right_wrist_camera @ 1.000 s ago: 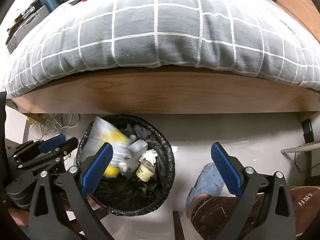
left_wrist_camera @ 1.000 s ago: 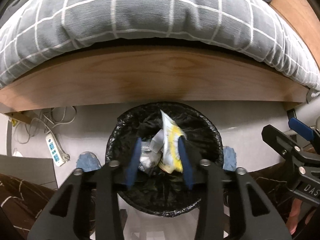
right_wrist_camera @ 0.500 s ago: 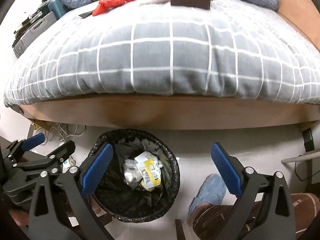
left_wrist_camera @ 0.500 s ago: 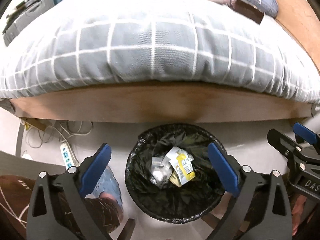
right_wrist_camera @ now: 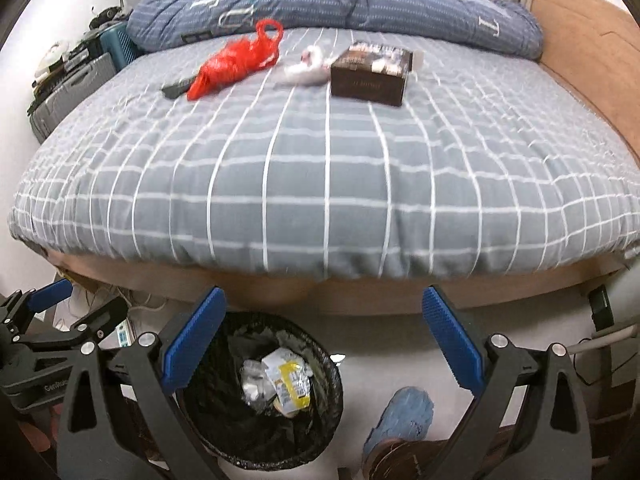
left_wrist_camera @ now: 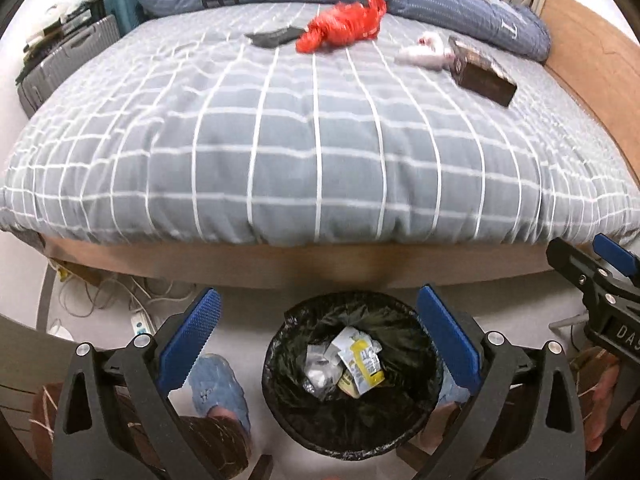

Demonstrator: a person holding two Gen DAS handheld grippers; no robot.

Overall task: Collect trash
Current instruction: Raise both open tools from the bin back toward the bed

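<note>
Wooden bed (left_wrist_camera: 592, 80), grey checked duvet (right_wrist_camera: 320, 184) (white grid), pale floor (right_wrist_camera: 380, 344)

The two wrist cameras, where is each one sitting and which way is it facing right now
Left wrist: on the left gripper, angled down over the trash bin toward the bed; its open fingers, a slippered foot and the right gripper show.
Right wrist: on the right gripper, same downward tilt, bin lower left; its open fingers, a foot and the left gripper show.
Shared: bin, bed, red bag, brown box.
</note>
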